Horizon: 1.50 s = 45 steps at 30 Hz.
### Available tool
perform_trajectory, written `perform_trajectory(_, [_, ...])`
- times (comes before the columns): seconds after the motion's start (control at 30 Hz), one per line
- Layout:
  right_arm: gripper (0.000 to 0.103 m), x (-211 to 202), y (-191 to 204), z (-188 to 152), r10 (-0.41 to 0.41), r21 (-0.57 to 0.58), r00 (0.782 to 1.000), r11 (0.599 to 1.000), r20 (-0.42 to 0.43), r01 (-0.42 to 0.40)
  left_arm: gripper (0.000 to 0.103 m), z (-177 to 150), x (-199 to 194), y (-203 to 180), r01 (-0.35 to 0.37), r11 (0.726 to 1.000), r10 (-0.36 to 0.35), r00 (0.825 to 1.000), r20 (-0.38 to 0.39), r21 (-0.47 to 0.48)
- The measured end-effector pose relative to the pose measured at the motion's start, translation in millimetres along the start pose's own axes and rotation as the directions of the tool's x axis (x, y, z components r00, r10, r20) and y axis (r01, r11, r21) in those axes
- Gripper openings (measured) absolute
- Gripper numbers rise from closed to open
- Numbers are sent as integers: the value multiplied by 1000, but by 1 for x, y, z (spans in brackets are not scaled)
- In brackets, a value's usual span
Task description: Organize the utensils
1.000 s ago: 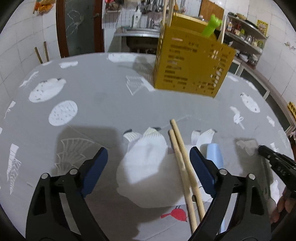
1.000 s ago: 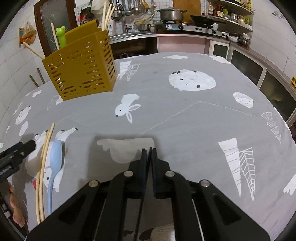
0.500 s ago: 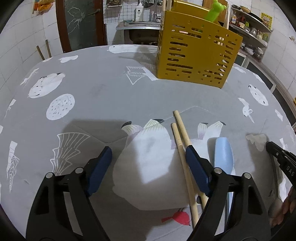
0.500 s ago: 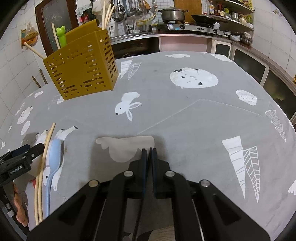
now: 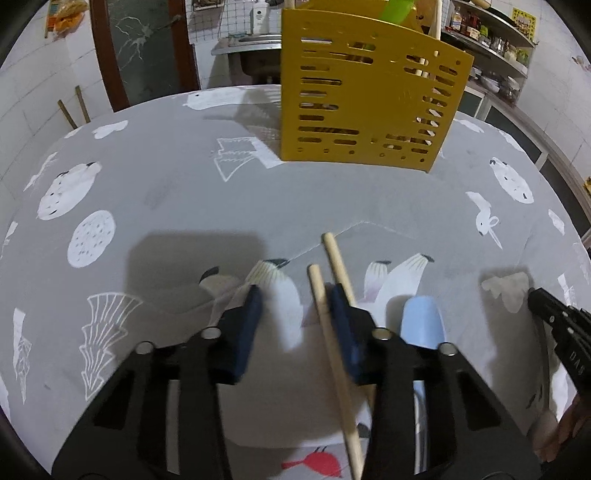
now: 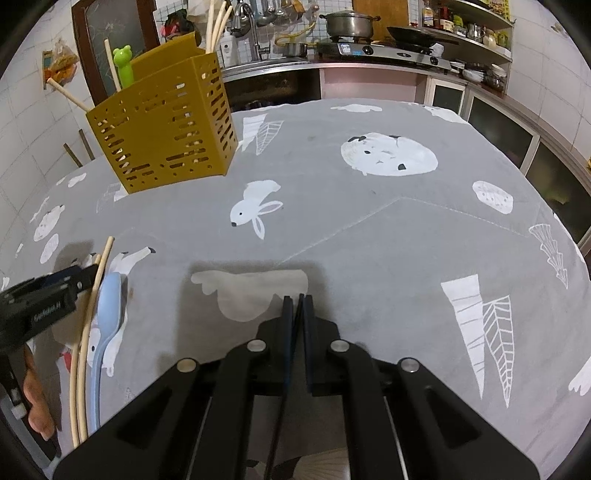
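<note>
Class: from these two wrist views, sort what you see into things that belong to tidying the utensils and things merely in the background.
Belongs to the job:
yellow utensil holder
two wooden chopsticks
blue spoon
left gripper

Just around:
patterned tablecloth
pot
frying pan

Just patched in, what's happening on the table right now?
A person is tidying utensils into the yellow holder. The left gripper has just been closing around the nearer wooden chopstick, which lies between its jaws; the pads are not yet clamped on it. The second chopstick and a blue spoon lie beside it. The right gripper hovers shut and empty.
</note>
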State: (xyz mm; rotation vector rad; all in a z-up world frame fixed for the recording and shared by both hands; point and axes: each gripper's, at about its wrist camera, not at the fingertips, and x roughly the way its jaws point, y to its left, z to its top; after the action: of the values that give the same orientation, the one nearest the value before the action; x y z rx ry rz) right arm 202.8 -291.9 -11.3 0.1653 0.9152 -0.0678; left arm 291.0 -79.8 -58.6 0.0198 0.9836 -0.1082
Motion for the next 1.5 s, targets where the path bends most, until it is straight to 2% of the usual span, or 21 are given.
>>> perform_trajectory(0.27, [7,2,-3,3,4,-4,1000,1000,-27,-4,8,8,5,-14,20,999,-19,1000,-22,38])
perform_trajectory(0.43, [6,5,-6,6,1,-3,999,1000,-47,-1,7,10,6,-16,32,999,-31,999,-26,36])
perform_trajectory(0.63, [5,-6,-7,5,23,26,1000,999,2,-23,5,5,-1,-9,58,998,-58,998,-17,23])
perform_trajectory(0.8, [4,-32,3,9,68,25,994,997,84,-71,5,3,-31,0,66,998,-66,996,64,14])
perform_trajectory(1.0, [4,-66,24,9,142,0,970,989,199,-145,5,-1,-87,18,52,999,-51,974,220,2])
perform_trajectory(1.17, [4,-88,37,8,171,-26,948,985,270,-171,5,-9,-130,36,64,998,-57,942,330,-9])
perform_trajectory(1.3, [4,-84,36,11,146,-35,956,989,255,-142,5,-15,-152,49,62,998,-54,926,373,-10])
perform_trajectory(1.4, [7,-71,30,12,161,-42,964,987,213,-156,5,-17,-166,57,67,998,-56,916,398,-14])
perform_trajectory(1.5, [7,-57,28,12,107,-51,980,994,170,-100,5,-20,-172,62,74,997,-59,911,409,-20])
